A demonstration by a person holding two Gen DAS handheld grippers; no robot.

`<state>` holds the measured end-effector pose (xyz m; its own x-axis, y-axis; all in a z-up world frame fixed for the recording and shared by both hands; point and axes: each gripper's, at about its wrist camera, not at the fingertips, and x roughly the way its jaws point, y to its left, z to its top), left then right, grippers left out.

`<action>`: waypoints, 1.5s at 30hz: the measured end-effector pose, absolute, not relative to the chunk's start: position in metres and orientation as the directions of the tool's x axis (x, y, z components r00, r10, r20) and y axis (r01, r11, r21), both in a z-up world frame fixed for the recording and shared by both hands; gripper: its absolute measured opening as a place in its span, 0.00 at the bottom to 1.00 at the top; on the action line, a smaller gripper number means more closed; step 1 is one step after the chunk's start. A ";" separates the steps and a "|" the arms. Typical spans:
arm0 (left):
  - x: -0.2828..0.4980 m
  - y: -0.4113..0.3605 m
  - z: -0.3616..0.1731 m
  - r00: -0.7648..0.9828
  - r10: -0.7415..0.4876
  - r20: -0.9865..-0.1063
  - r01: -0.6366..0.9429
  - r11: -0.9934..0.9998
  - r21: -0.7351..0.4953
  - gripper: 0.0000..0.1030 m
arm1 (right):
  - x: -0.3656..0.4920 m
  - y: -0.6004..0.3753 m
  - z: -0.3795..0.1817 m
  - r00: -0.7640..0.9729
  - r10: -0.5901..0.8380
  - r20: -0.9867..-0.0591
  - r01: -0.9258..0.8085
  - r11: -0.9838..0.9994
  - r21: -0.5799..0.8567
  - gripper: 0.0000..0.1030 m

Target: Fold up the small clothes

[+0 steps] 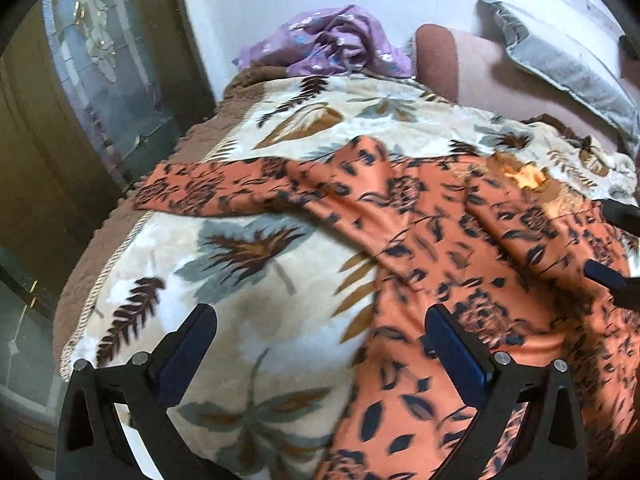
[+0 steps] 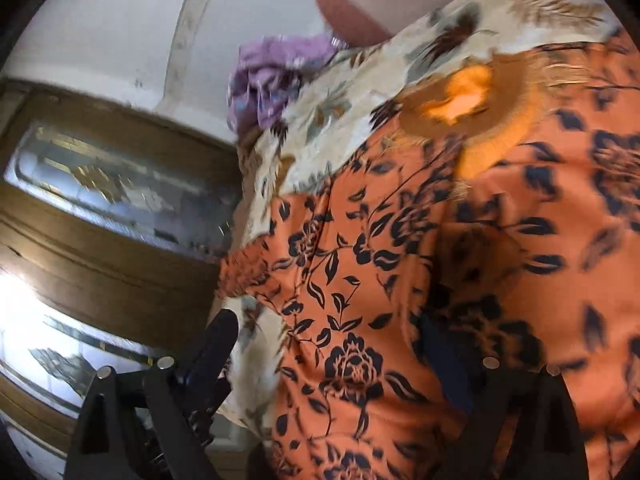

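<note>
An orange garment with a dark flower print lies spread on the leaf-patterned blanket, one sleeve stretched out to the left. My left gripper hovers open over the garment's left edge, nothing between its fingers. My right gripper shows at the right edge, over the garment's right side. In the right wrist view the orange garment fills the frame with its collar opening near the top, and the right gripper stands open above the cloth, gripping nothing.
A crumpled purple garment lies at the head of the bed, beside a pinkish bolster and a grey pillow. A wooden door with patterned glass stands close to the bed's left edge.
</note>
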<state>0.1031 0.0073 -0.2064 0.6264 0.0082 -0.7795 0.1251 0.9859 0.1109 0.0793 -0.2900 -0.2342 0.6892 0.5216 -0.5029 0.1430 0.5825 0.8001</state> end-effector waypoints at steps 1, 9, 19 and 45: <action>0.105 0.001 -0.205 0.625 -0.006 -0.780 0.134 0.986 0.099 1.00 | 0.067 -0.303 -0.230 0.713 0.496 -0.496 0.157 0.576 0.802 0.90; 0.130 -0.115 -0.195 0.641 -0.095 -0.762 0.286 0.950 0.122 1.00 | 0.016 -0.420 -0.257 0.790 0.262 -0.555 0.449 0.370 0.814 0.63; 0.170 -0.216 -0.274 0.604 0.199 -0.772 0.267 0.862 0.431 1.00 | 0.020 -0.464 -0.322 0.693 0.335 -0.638 0.619 0.177 0.765 0.53; 0.156 -0.201 -0.281 0.532 0.226 -0.816 0.226 0.891 0.394 0.94 | 0.023 -0.453 -0.319 0.698 0.322 -0.640 0.591 0.246 0.768 0.60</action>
<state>0.1563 -0.2012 -0.2806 0.5322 0.2259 -0.8159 0.2257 0.8910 0.3939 0.0231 -0.4531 -0.3195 0.6980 0.3221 -0.6396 0.5909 0.2455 0.7685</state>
